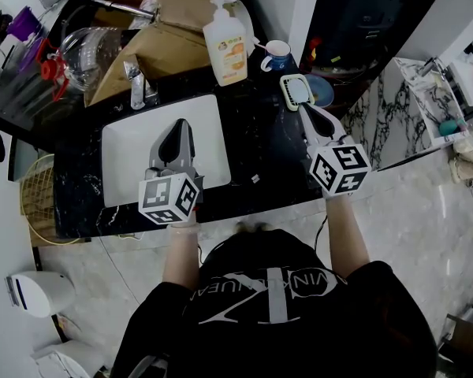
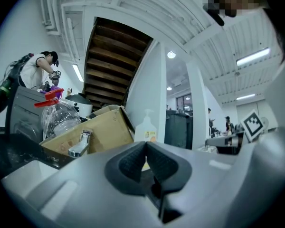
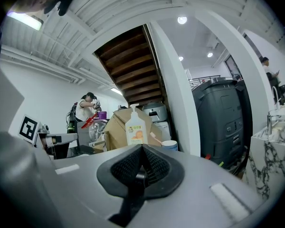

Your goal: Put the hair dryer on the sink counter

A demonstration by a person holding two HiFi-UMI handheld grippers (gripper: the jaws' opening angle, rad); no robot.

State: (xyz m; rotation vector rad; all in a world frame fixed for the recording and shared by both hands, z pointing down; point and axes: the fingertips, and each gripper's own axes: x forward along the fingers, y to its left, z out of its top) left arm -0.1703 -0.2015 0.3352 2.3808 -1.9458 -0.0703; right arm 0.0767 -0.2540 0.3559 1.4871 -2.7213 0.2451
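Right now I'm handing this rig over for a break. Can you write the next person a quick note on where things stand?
Left tongs: shut, empty, held over the sink.
Right tongs: shut, empty, held over the counter to the right of the sink.
Job's things: I can make out no hair dryer in any view, and none lies on the visible counter.
Done: nothing that shows.
Left: find the hair dryer, grip it and set it on the counter.

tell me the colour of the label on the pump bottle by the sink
Orange, on the whitish pump bottle; it shows best in the head view.
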